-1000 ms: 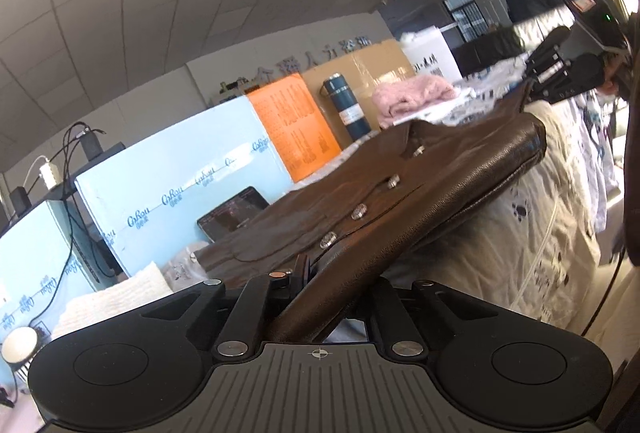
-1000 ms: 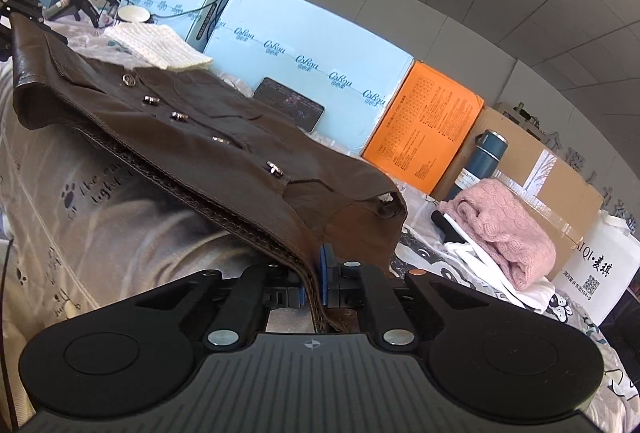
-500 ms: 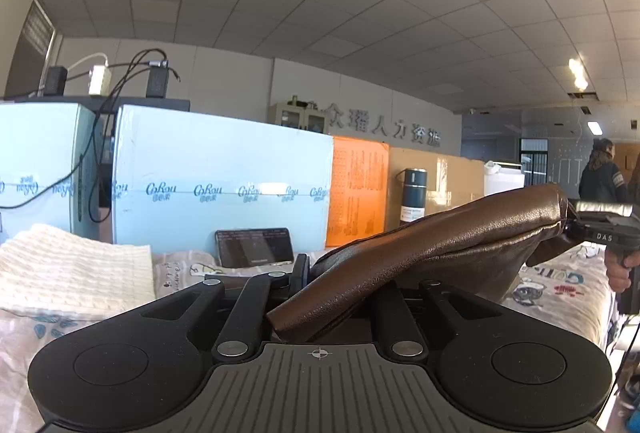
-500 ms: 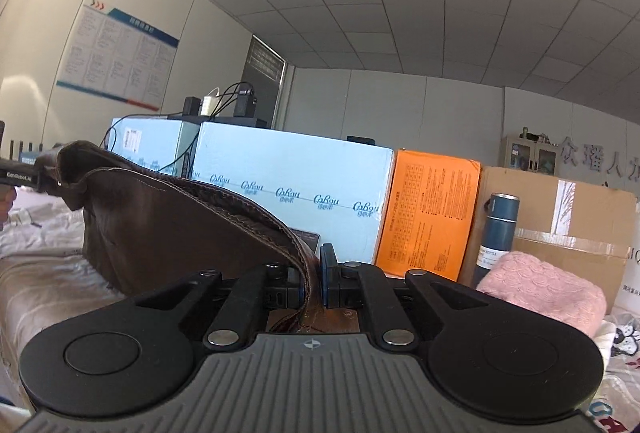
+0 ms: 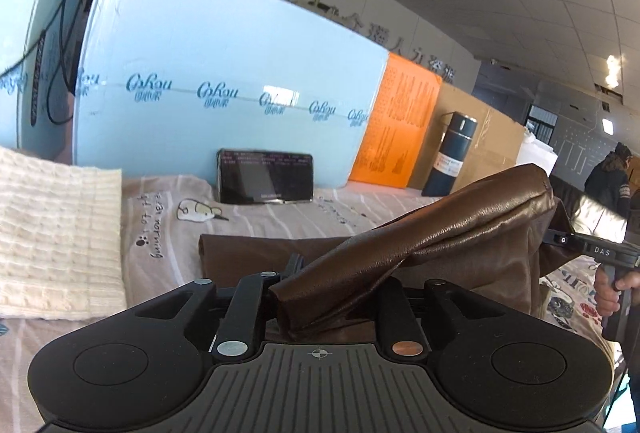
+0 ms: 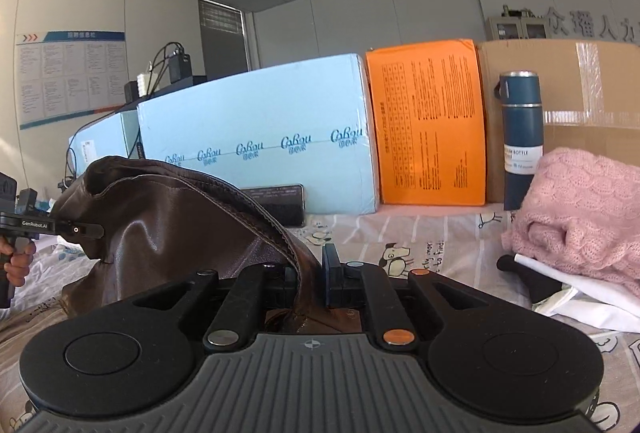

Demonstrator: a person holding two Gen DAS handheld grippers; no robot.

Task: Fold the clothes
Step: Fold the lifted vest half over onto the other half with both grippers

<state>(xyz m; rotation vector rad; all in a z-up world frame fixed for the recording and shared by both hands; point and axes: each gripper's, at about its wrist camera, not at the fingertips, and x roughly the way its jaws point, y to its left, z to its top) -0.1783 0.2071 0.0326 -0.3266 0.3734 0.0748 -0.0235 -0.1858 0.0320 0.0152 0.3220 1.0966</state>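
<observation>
Jacket [image 5: 440,233] lifted and doubled over since a second ago: back then it lay flat with the snap-button front showing; the buttons are hidden, and a brown lower layer lies on the bed sheet [image 5: 260,221] with the top fold stretched between the two grippers. Both views have rolled back close to level; a second ago they were strongly tilted.

Left gripper [image 5: 332,289]: jaws have just been opening, jacket edge between them, draped over the right finger; cannot tell if the pads press it. Right gripper [image 6: 310,281]: clamped on the stitched hem, blue pad against the leather. In the left view the right gripper [image 5: 560,240] sits at the far end of the fold, a hand [image 5: 610,287] on its grip.

Materials: jacket is glossy brown faux leather, creased, satin-like lining visible in the right view. Sheet is striped fabric with cartoon animal prints. Cream waffle-knit cloth [image 5: 52,233] folded on the left. Pink cable-knit sweater [image 6: 580,213] folded on white cloth at right. Dark tablet [image 5: 265,175] leans on the light blue box [image 5: 224,73]. Orange box [image 6: 428,121], cardboard box [image 6: 580,93], navy cylindrical flask [image 6: 520,137] upright.

Writing: "CoRou" repeated on the blue box; "DAS" on the right gripper; "GenRobot.AI" on the left gripper [image 6: 76,230] in the right view; "BOTTLE" partly readable on the flask label.
</observation>
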